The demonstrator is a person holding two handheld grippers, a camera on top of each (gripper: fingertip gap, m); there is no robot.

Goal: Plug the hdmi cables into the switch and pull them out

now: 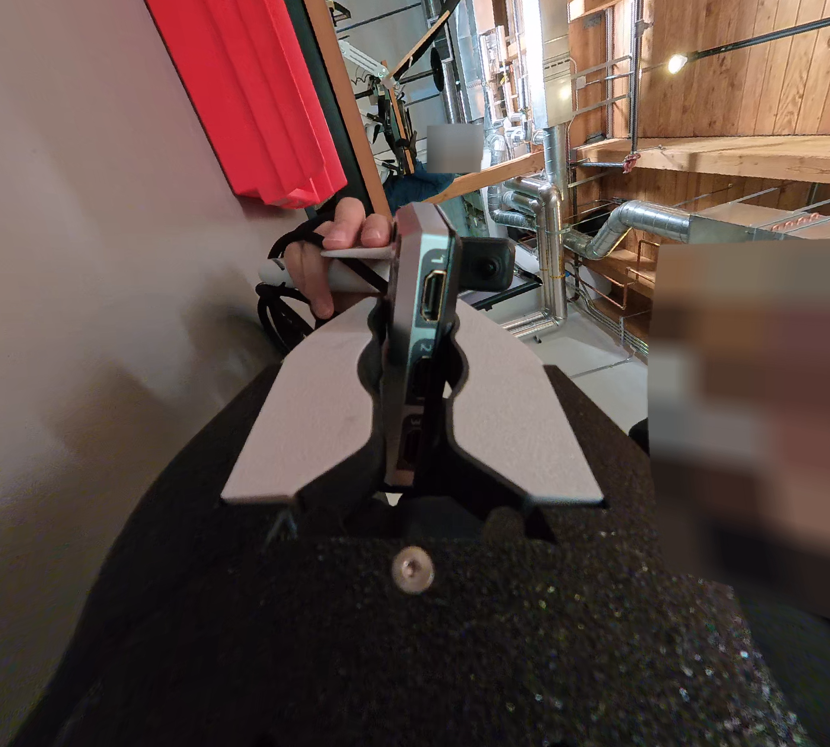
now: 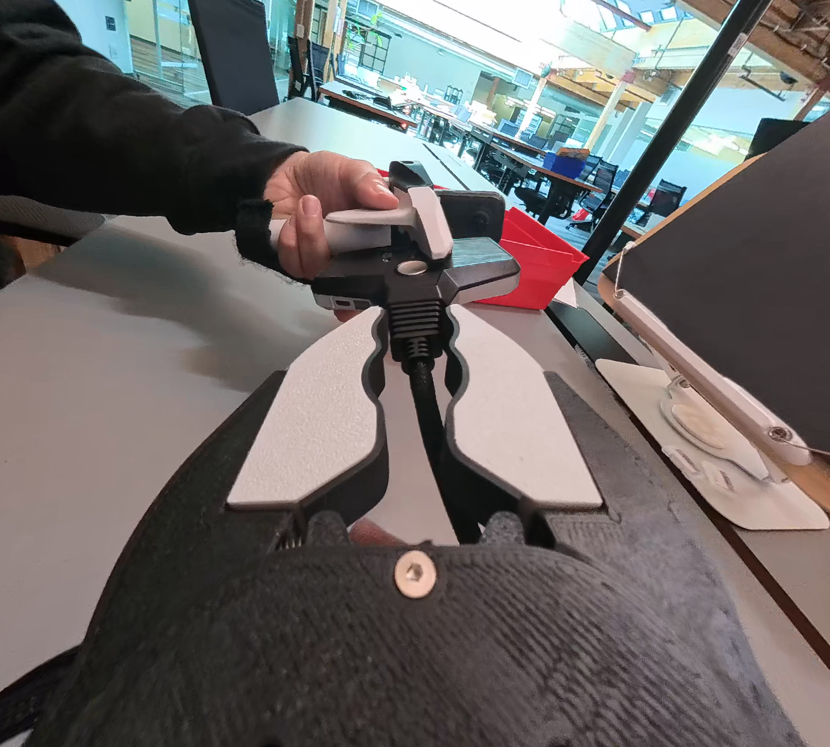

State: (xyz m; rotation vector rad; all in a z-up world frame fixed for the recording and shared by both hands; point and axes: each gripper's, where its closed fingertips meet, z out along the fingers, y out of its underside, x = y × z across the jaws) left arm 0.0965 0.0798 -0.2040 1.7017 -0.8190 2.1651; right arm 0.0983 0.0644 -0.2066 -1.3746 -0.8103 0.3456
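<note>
My left gripper (image 1: 415, 316) is shut on the grey HDMI switch (image 1: 404, 258) and holds it edge-on in the air. Port one (image 1: 433, 294) faces me empty, and the two ports below it look dark. My right gripper (image 2: 415, 314) is shut on the black HDMI plug (image 2: 415, 321). The plug's nose meets the far edge of the switch (image 2: 478, 254). Whether it is seated is hidden. The cable (image 2: 426, 411) trails back between my fingers. The left gripper (image 2: 462, 258) and the hand holding it (image 2: 314, 195) show in the right wrist view. The right gripper's finger (image 1: 355, 254) shows behind the switch.
A red bin (image 2: 534, 267) stands on the grey table (image 2: 134, 321) just behind the switch and also shows in the left wrist view (image 1: 233, 51). Black cable loops (image 1: 278, 316) lie below. A black board on a white stand (image 2: 718, 276) and a black pole (image 2: 673, 96) are at the right.
</note>
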